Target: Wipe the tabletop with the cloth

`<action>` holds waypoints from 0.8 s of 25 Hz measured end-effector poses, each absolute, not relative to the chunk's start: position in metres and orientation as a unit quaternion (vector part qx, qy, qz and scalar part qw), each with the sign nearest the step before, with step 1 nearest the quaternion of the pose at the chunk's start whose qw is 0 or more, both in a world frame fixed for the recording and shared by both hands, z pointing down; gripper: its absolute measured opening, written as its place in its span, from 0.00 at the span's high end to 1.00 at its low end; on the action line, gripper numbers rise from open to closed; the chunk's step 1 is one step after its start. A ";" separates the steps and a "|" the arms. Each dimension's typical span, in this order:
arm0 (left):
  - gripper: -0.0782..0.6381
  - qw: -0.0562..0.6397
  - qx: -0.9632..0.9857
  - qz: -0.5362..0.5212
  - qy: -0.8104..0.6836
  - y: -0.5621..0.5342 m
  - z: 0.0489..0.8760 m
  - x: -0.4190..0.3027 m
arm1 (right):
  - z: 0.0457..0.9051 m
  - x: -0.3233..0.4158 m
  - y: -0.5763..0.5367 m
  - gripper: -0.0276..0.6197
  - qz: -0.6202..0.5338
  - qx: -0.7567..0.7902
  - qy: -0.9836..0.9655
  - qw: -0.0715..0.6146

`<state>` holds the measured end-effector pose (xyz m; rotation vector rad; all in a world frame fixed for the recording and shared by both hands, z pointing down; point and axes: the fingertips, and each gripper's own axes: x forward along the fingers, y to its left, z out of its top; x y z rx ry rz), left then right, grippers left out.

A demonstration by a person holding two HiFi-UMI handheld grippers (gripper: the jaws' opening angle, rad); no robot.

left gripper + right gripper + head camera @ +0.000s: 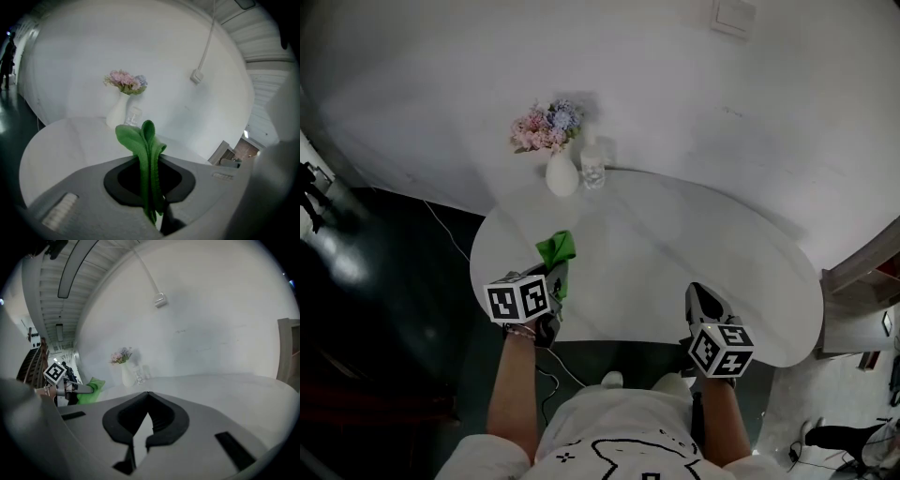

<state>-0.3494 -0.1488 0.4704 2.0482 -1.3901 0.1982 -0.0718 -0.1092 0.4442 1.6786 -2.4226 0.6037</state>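
The white wall [694, 103] filled the far side of the scene, and the dark floor [384, 281] lay off to my left. Between them stood the pale, rounded tabletop [675, 253], its far edge close against the wall and its near edge curving round just in front of me.

My left tool [559, 274] was over the near-left part of the tabletop, close to its left rim. Its jaws were clamped on the green cloth [556, 249]. In the left gripper view the cloth [143, 140] ran as a folded strip through the middle of that tool [149, 164] and stuck out beyond the tips in a loose lobe. I could not tell whether its free end touched the surface. From the right gripper view, the left tool [77, 389] and the cloth [91, 390] showed far off to the left, at the rim.

My right tool [700, 292] was at the near edge, right of centre and well apart from the left one. In its own view the tool [147, 394] had its jaws together at the tips, with nothing between them.

The middle and right of the tabletop lay bare, a broad stretch running to the right rim. Beyond the cloth, at the far edge by the wall, a white vase [562, 175] with pink and blue flowers [546, 127] stood just beside a small clear glass [593, 171].
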 end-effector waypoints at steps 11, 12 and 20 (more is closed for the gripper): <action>0.82 0.324 0.711 0.107 -0.615 -0.114 0.503 -0.446 | 0.457 -0.120 -0.115 0.96 0.202 0.509 -0.832 0.092; 0.82 0.325 0.703 0.113 -0.622 -0.111 0.507 -0.455 | 0.458 -0.122 -0.114 0.96 0.202 0.507 -0.833 0.095; 0.82 0.336 0.659 0.174 -0.649 -0.095 0.541 -0.505 | 0.465 -0.119 -0.112 0.96 0.203 0.512 -0.827 0.107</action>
